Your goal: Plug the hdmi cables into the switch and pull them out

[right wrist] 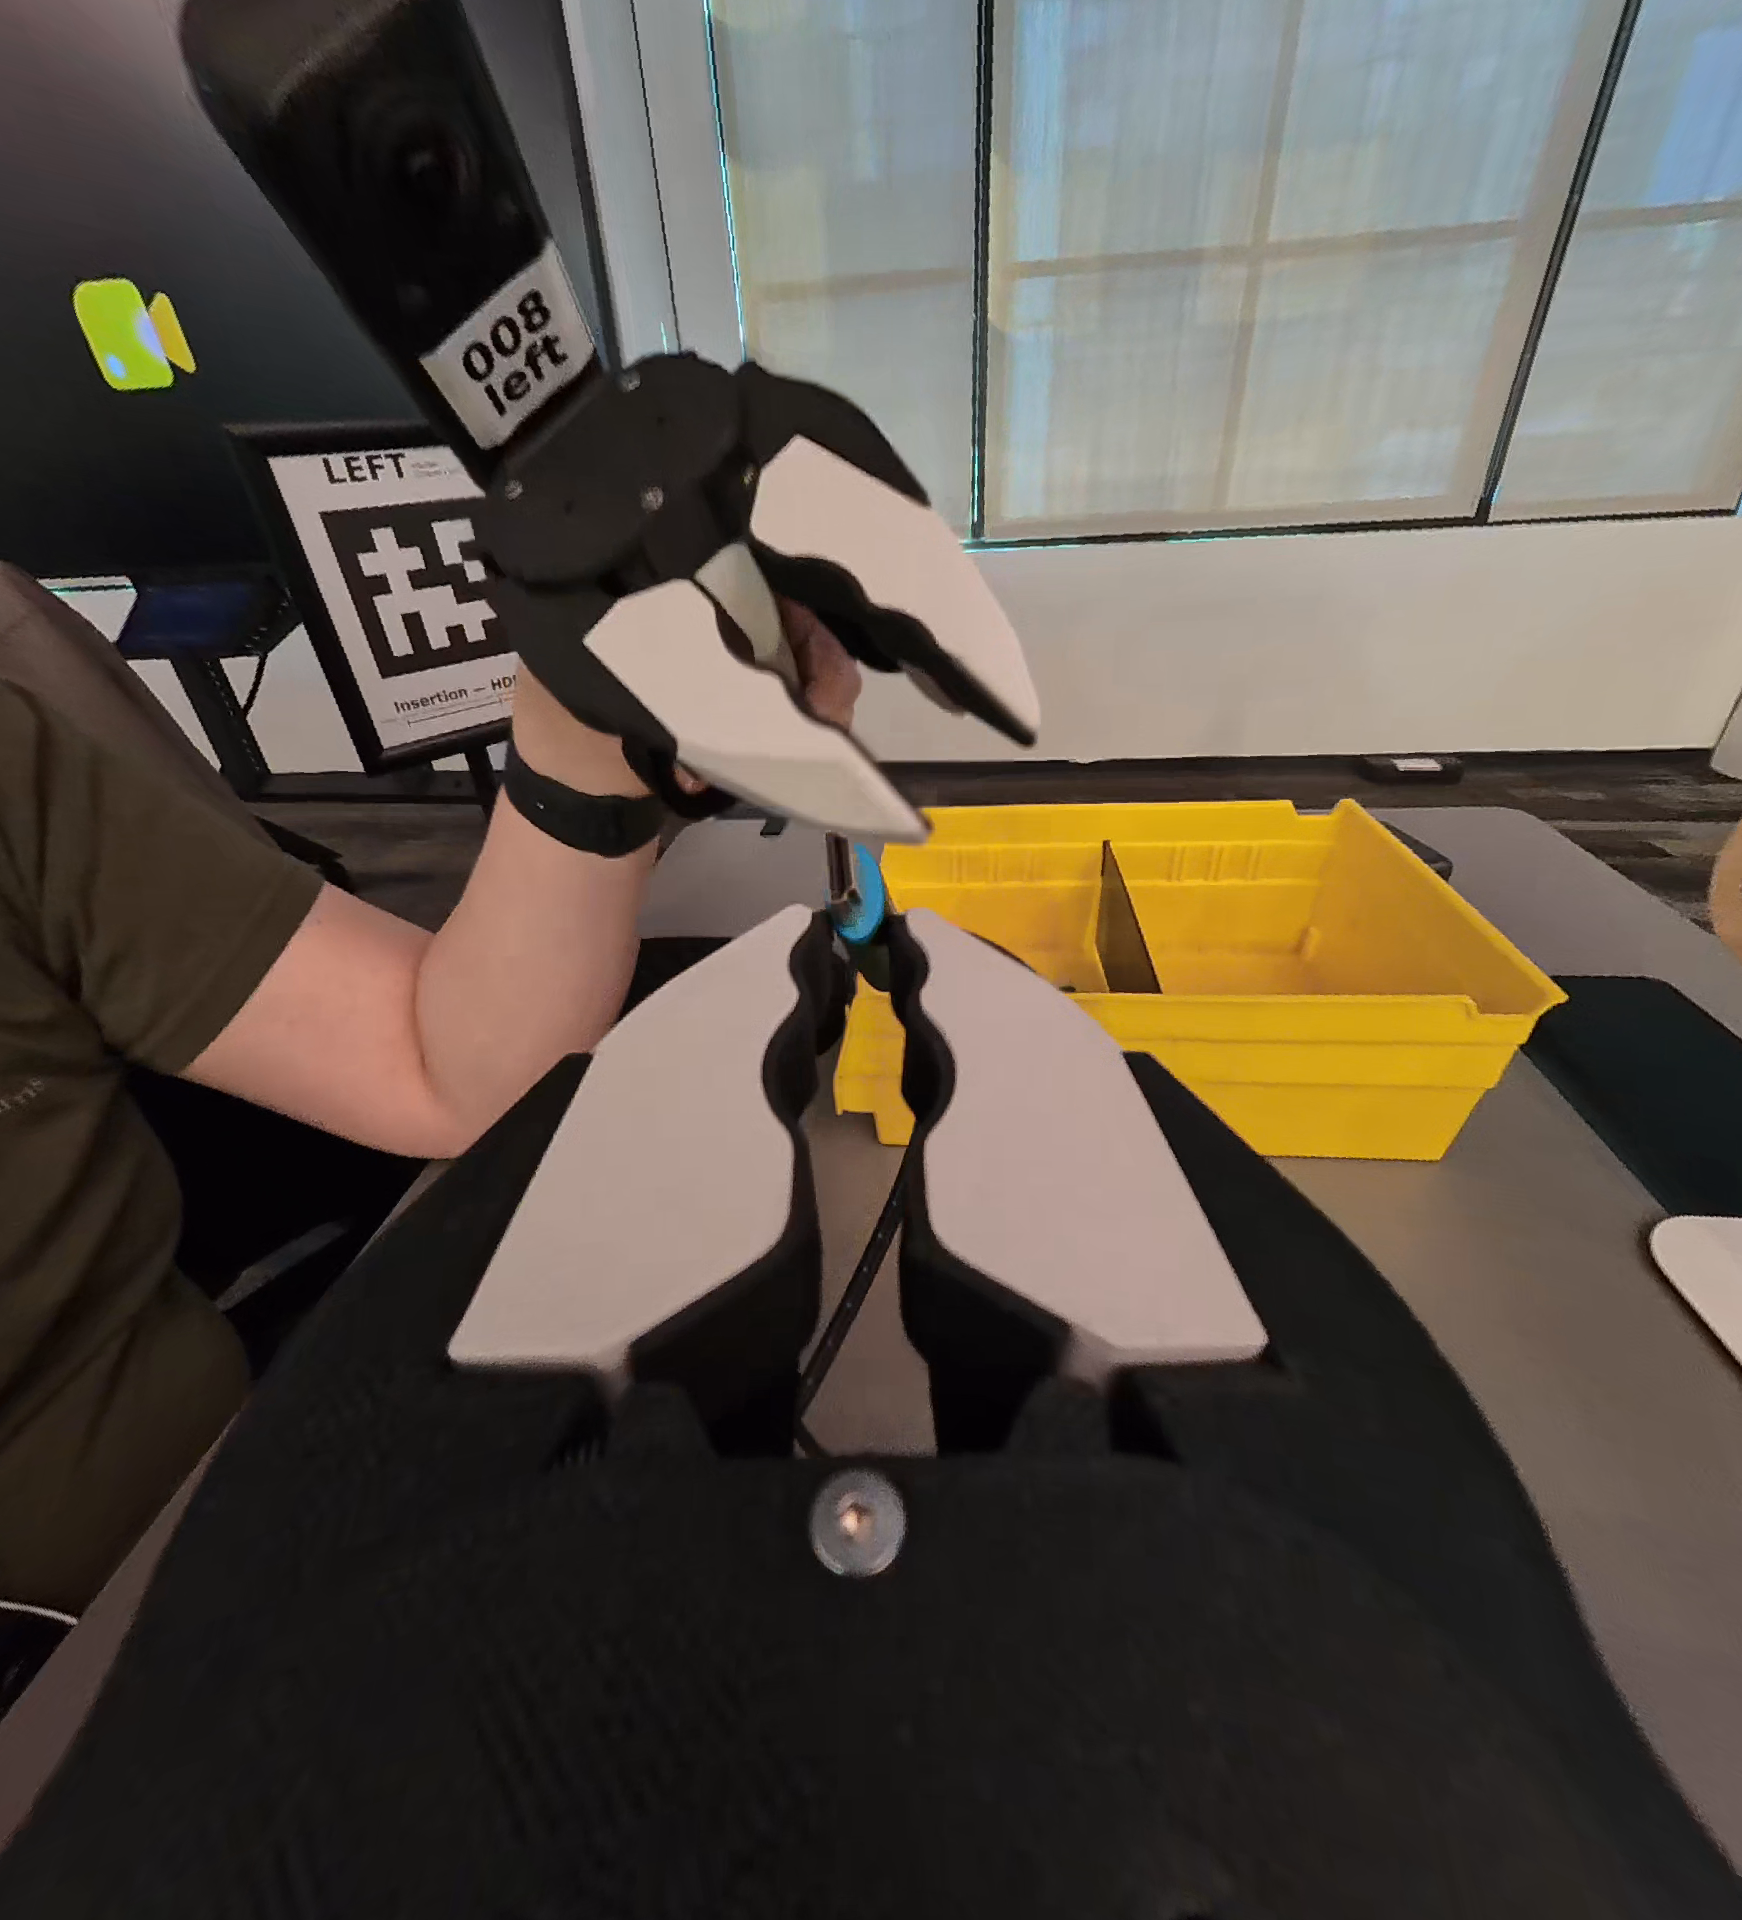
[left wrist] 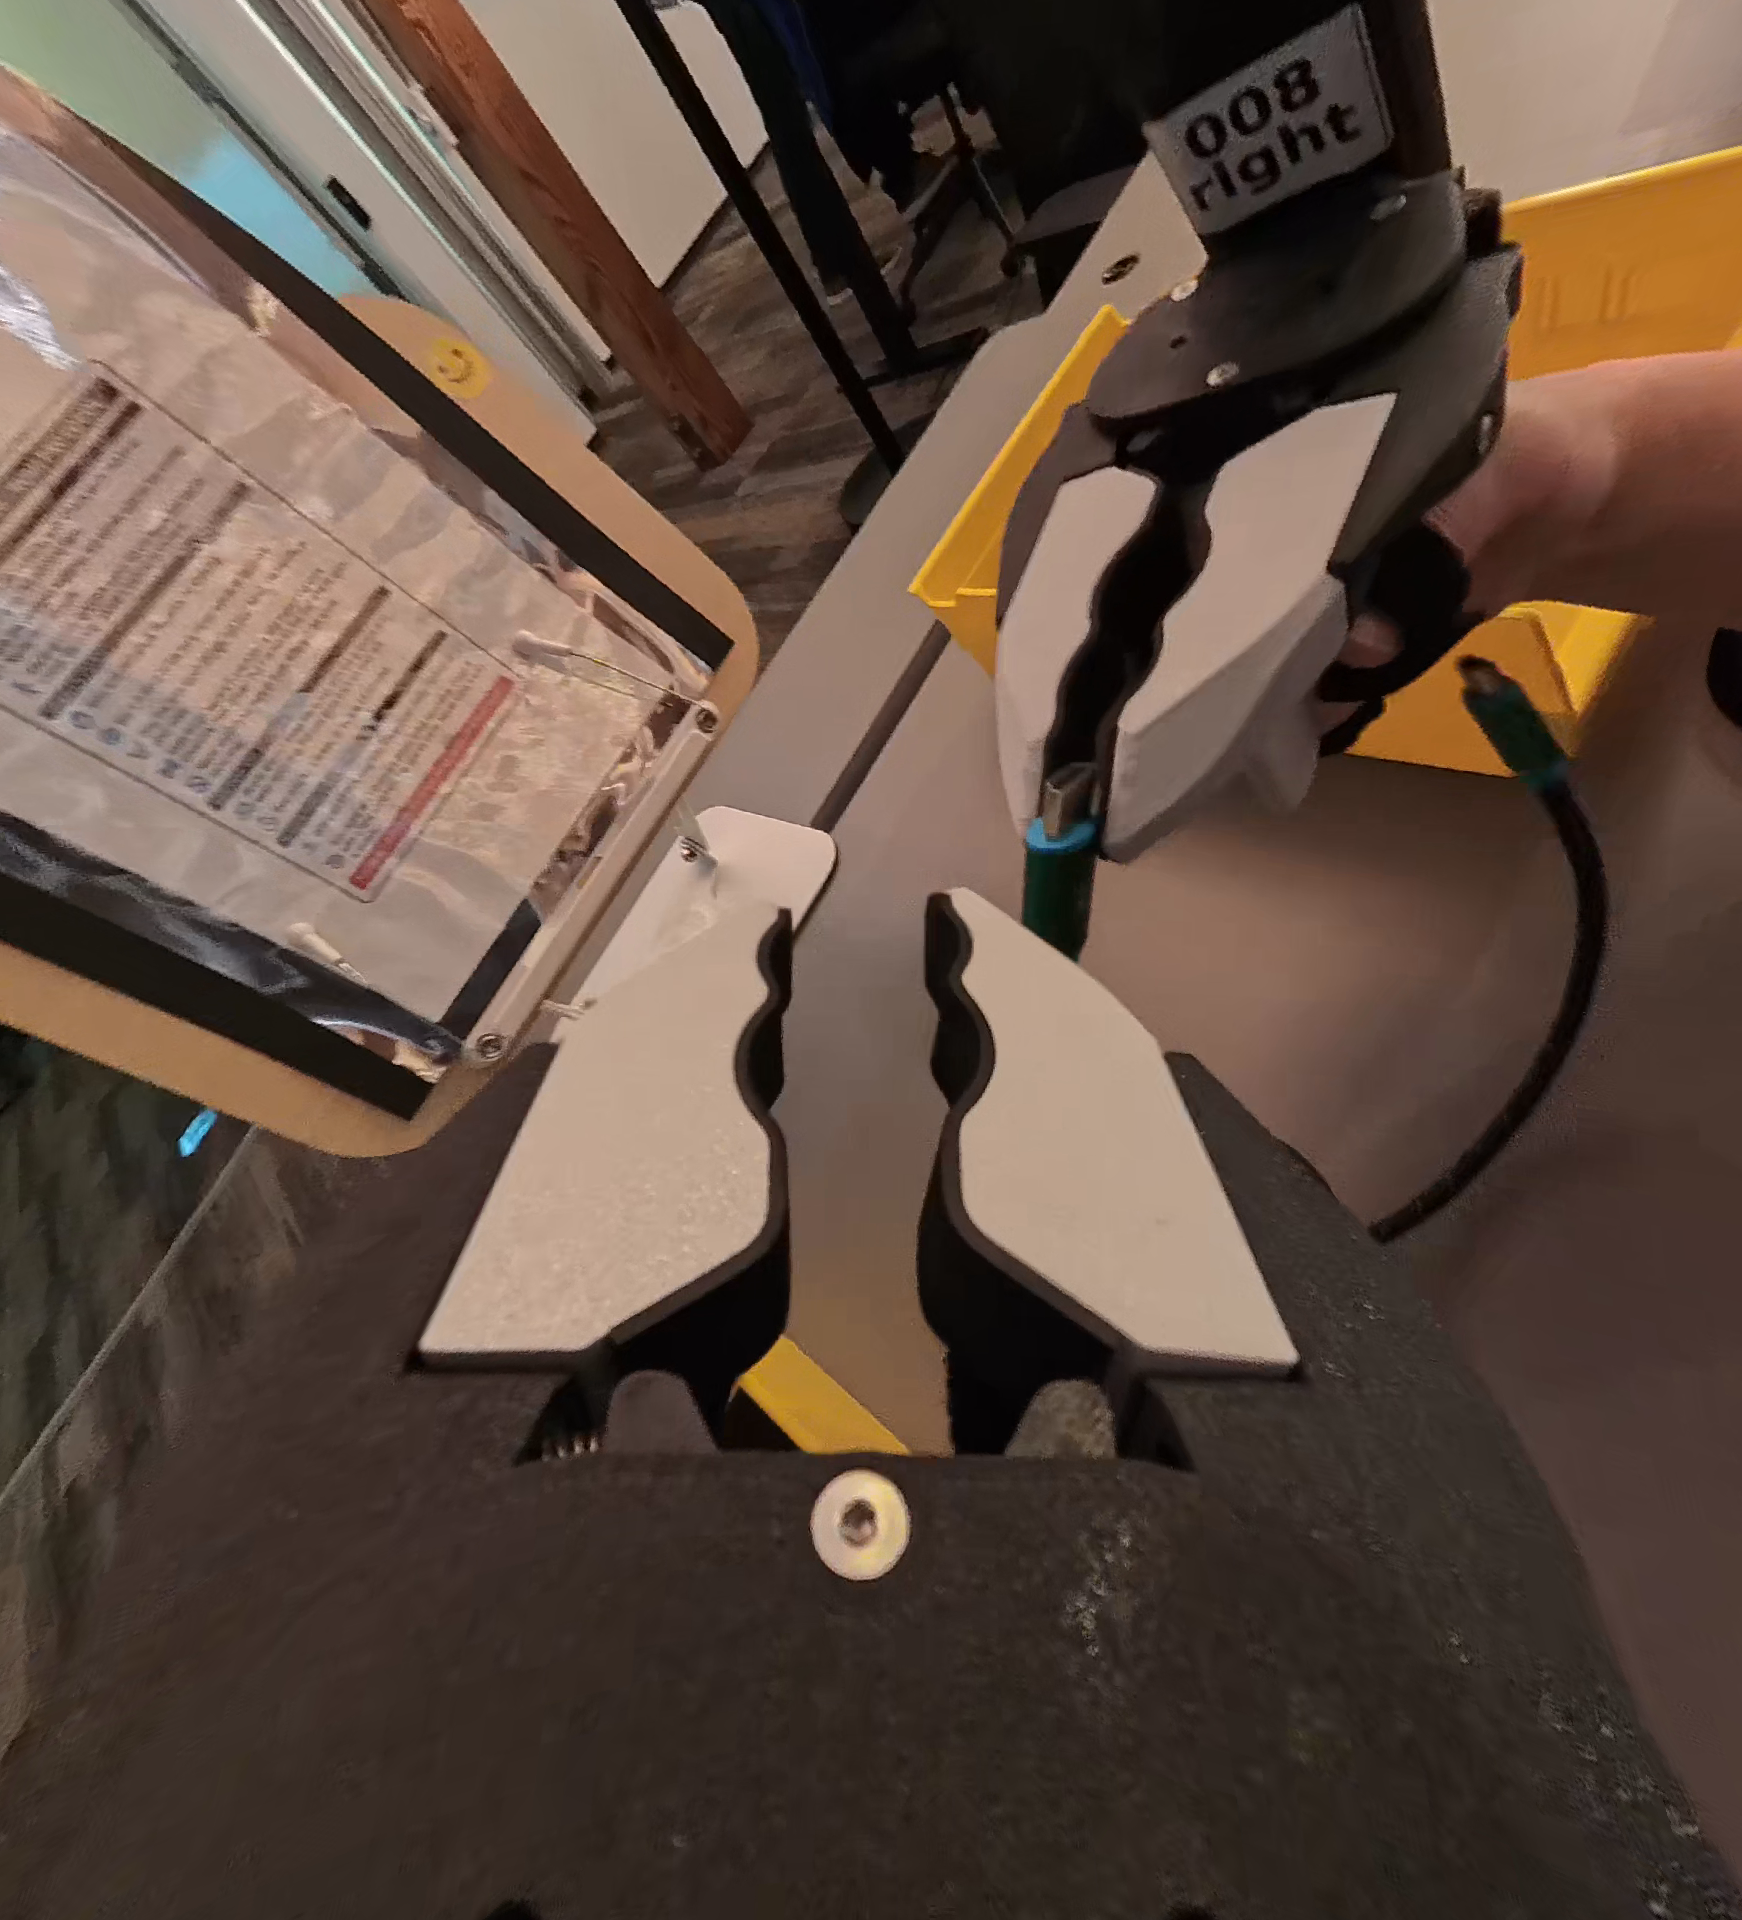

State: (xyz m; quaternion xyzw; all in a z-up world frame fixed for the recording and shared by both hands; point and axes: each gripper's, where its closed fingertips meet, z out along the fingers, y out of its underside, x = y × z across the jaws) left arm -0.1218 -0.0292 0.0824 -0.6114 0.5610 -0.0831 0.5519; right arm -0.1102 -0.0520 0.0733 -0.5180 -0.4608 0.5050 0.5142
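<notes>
Right gripper [right wrist: 859, 920]: jaws closed on the blue-collared plug [right wrist: 862, 912] of a black braided cable [right wrist: 862, 1288], metal tip pointing past the fingertips; the cable runs back between the fingers. In the left wrist view the same gripper [left wrist: 1075, 795] sits at 1 o'clock, plug [left wrist: 1059, 831] pinched at its tip, the cable [left wrist: 1563, 997] looping away at 3 o'clock to a second, free plug [left wrist: 1511, 722]

Left gripper [left wrist: 856, 914]: jaws open, nothing between them, above the grey desk [left wrist: 1314, 987]; in the right wrist view it [right wrist: 971, 779] is raised at 12 o'clock

Yellow bin [right wrist: 1262, 997]: on the desk at 2 o'clock of the right wrist view, with one dark divider [right wrist: 1121, 925]

Framed clear panel [left wrist: 254, 665]: 10 o'clock in the left wrist view, tilted

Switch: not identifiable
</notes>
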